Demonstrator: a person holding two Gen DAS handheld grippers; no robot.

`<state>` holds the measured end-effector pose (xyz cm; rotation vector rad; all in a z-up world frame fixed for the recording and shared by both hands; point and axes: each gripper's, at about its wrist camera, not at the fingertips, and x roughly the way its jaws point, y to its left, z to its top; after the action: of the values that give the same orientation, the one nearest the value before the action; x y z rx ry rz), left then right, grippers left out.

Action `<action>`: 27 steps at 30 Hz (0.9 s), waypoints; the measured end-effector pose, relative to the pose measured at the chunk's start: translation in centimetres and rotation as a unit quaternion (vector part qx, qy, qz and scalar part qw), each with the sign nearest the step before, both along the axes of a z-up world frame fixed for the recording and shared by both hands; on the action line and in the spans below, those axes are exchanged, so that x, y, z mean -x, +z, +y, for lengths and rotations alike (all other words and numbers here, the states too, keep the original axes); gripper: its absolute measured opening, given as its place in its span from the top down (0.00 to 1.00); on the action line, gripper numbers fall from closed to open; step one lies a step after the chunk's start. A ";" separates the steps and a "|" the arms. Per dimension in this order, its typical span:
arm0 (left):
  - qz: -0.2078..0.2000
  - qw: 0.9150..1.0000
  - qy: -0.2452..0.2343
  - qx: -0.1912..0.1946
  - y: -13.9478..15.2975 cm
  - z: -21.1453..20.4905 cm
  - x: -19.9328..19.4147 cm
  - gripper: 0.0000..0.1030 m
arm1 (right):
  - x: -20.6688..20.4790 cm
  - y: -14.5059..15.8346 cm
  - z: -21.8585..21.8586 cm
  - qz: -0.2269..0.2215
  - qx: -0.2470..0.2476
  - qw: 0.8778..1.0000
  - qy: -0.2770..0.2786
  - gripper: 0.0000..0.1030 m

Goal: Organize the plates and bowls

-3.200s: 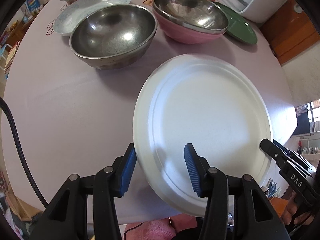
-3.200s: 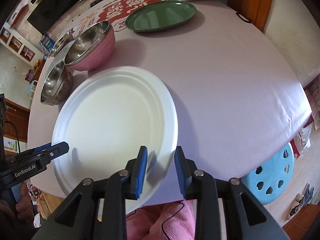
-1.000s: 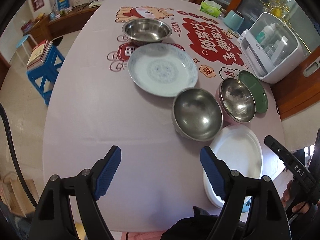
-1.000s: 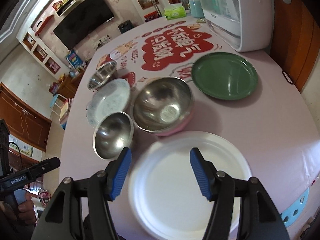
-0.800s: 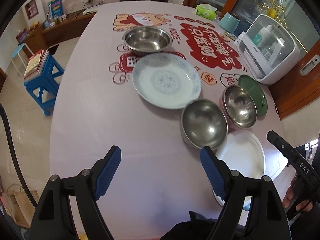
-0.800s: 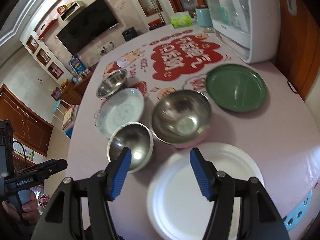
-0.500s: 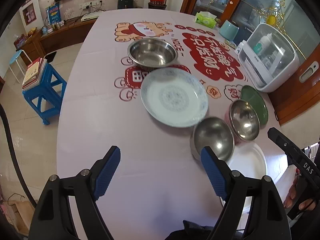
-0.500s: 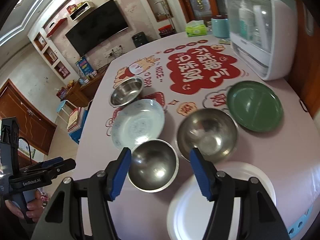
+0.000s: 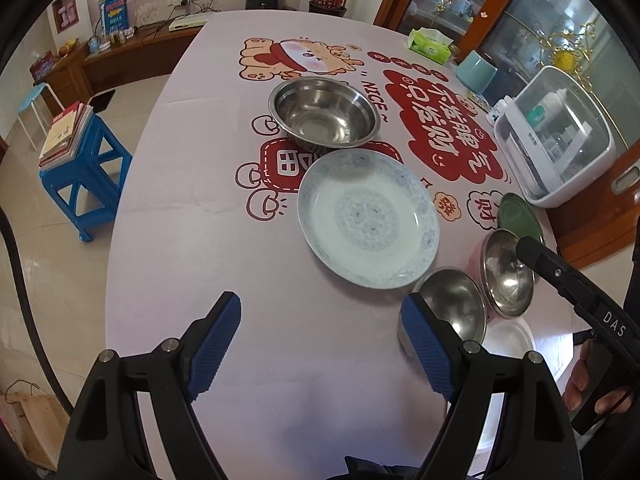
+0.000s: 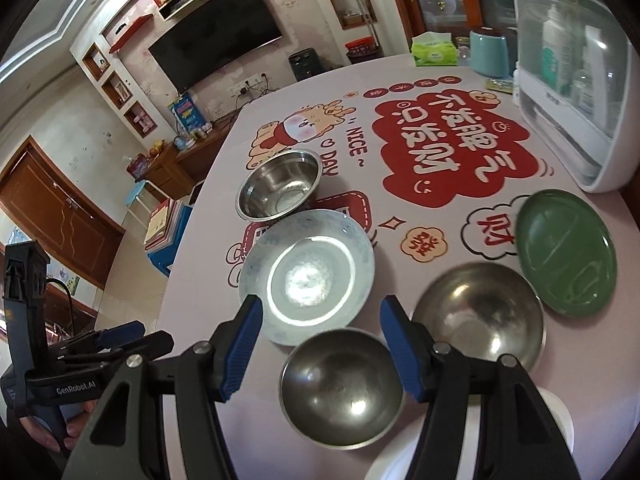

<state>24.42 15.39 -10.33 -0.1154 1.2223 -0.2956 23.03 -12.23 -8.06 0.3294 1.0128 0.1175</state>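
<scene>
My left gripper (image 9: 320, 320) is open and empty above the bare near part of the pink tablecloth (image 9: 180, 264). My right gripper (image 10: 320, 314) is also open and empty, hovering over a small steel bowl (image 10: 340, 384) and a blue-patterned plate (image 10: 308, 276). Behind the plate stands a wide steel bowl (image 10: 280, 184). To the right a larger steel bowl (image 10: 480, 316) sits nested in a pink bowl (image 9: 478, 256), with a green plate (image 10: 564, 252) beyond it. A white plate (image 10: 556, 412) lies at the near right edge, mostly hidden by the fingers.
A white lidded dish box (image 9: 556, 136) stands at the table's right edge, with a teal cup (image 9: 478, 74) and a tissue box (image 9: 430, 44) behind it. A blue stool (image 9: 86, 172) with books stands on the floor at the left.
Both grippers have come off the white plate's rim and drawn back and up. Over the last second both views slid leftward, so the white plate has dropped to the near right corner.
</scene>
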 end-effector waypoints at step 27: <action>0.044 0.997 0.059 0.030 -9.6 -1.0 -6.5 0.21 | -7.4 -8.9 1.5 0.086 0.066 0.993 0.039 0.41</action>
<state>30.89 14.38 -19.96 -0.2532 1.2884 -0.2269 30.42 -10.70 -16.97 0.1822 1.1987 0.0927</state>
